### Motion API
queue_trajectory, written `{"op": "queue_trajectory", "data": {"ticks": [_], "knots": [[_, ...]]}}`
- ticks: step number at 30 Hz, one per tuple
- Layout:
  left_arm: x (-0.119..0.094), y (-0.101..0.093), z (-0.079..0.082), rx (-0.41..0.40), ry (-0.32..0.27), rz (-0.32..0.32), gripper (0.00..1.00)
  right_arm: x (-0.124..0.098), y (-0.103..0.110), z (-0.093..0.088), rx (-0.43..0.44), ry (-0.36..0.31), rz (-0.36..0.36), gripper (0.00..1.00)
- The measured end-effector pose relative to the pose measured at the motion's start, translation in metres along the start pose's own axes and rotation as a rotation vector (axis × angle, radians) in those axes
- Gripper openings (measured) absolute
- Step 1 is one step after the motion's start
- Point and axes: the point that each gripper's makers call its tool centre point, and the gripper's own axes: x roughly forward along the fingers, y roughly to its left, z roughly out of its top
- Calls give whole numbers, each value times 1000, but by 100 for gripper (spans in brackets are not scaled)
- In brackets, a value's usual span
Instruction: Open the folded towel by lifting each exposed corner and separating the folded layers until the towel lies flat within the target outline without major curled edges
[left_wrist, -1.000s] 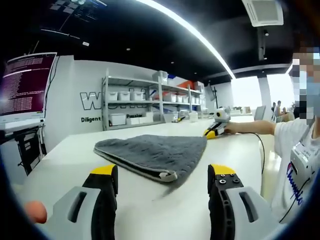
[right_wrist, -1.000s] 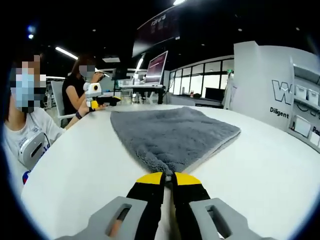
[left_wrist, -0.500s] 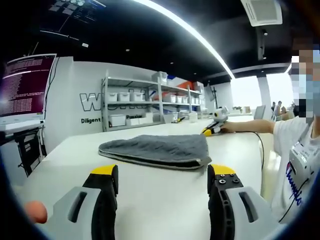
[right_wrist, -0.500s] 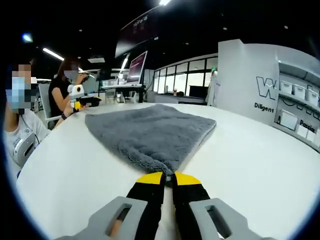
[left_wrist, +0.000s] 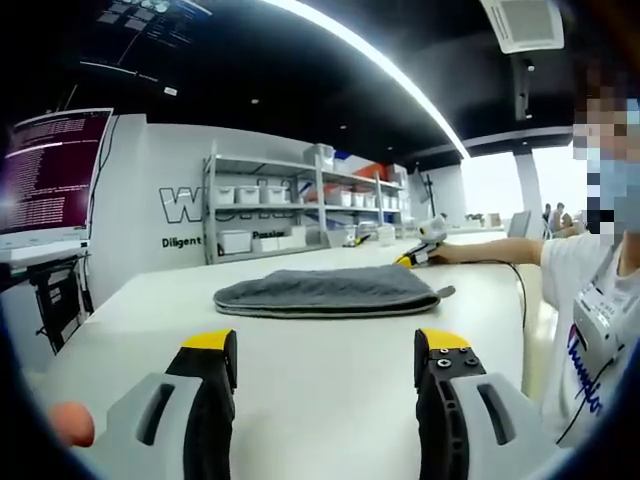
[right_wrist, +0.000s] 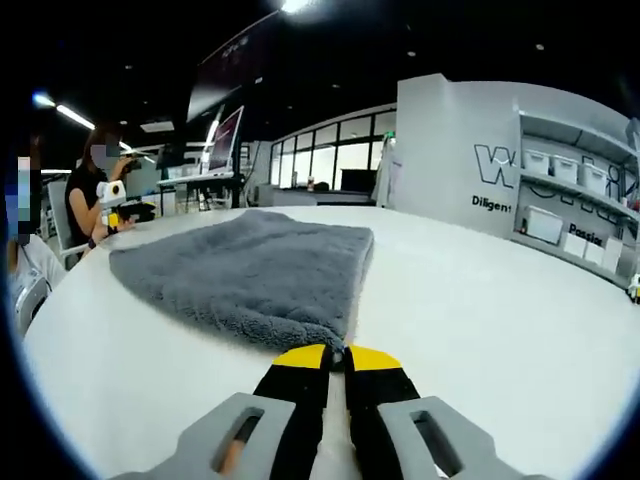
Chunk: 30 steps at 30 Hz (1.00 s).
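Note:
A grey folded towel (right_wrist: 250, 270) lies on the white table (right_wrist: 480, 300). My right gripper (right_wrist: 337, 355) is shut on the towel's nearest corner, right at the yellow tips. In the left gripper view the same towel (left_wrist: 325, 291) rests flat farther out on the table, with one corner sticking out at its right end. My left gripper (left_wrist: 325, 362) is open, its jaws wide apart above bare tabletop, well short of the towel.
A person in a white shirt (left_wrist: 600, 290) sits at the table's right edge. Another person's hand-held gripper (left_wrist: 420, 250) works at the far side. Shelving with white bins (left_wrist: 290, 210) lines the back wall. A monitor (left_wrist: 50, 170) stands at left.
The right gripper has swung the held corner round, turning the towel on the table. In the left gripper view the towel moved away and now looks flatter.

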Motion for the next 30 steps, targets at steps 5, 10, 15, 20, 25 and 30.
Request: {"op": "queue_trajectory", "data": {"ticks": [5, 10, 15, 20, 25, 30], "knots": [[-1, 2, 1, 5, -4, 10, 71, 1, -18, -1, 5, 3, -28, 3], [-1, 2, 1, 6, -10, 10, 71, 2, -34, -2, 4, 6, -51, 3], [-1, 2, 2, 3, -15, 11, 70, 4, -47, -3, 2, 7, -66, 3], [-1, 3, 2, 1, -23, 15, 70, 7, -55, -4, 3, 8, -79, 2], [0, 3, 1, 4, -23, 28, 70, 13, -73, -3, 3, 10, -90, 2], [1, 4, 0, 13, -20, 36, 69, 22, -94, -3, 1, 11, -95, 2]]}}
